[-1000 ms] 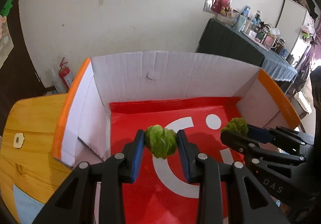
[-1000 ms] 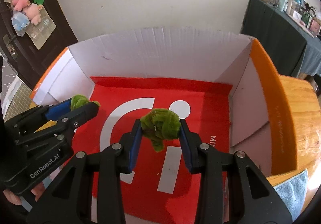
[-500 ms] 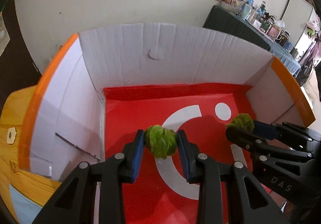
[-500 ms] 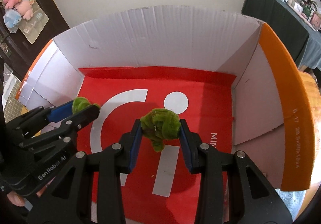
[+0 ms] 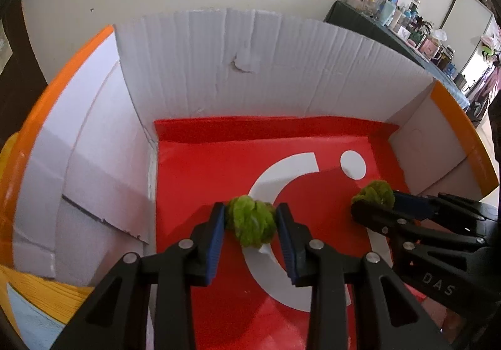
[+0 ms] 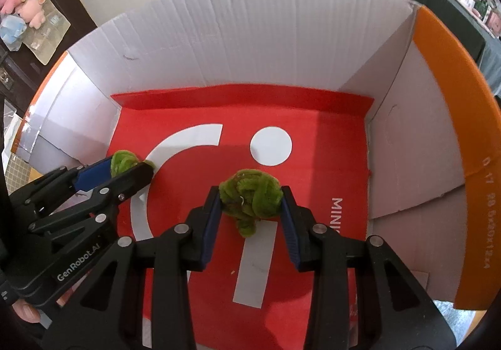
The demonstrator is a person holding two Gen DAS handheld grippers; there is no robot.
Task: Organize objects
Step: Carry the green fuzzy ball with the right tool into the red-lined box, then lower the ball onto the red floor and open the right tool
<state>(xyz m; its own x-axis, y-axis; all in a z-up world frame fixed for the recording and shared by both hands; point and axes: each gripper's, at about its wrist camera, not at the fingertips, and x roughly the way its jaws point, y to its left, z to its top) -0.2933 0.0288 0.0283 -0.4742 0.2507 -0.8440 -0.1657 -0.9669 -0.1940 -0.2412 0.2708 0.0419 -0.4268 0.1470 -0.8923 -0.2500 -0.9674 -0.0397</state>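
My left gripper (image 5: 250, 216) is shut on a light green fuzzy ball (image 5: 250, 223) and holds it inside the cardboard box (image 5: 250, 68), above its red floor (image 5: 203, 168). My right gripper (image 6: 251, 198) is shut on a darker green fuzzy ball (image 6: 250, 195), also inside the box (image 6: 250, 36). Each gripper shows in the other's view: the right gripper (image 5: 372, 204) with its ball (image 5: 374, 195) at the right, the left gripper (image 6: 131, 166) with its ball (image 6: 123, 162) at the left.
The box has white corrugated walls and orange rims (image 6: 454, 99). A torn flap (image 5: 103, 218) juts from the left wall. A wooden table (image 5: 40, 290) lies under the box. Plush toys (image 6: 28, 8) hang on a dark door at the left. A cluttered dark table (image 5: 407, 33) stands at the back right.
Both grippers have moved forward and down into the box with their balls. The box walls now fill more of both views.
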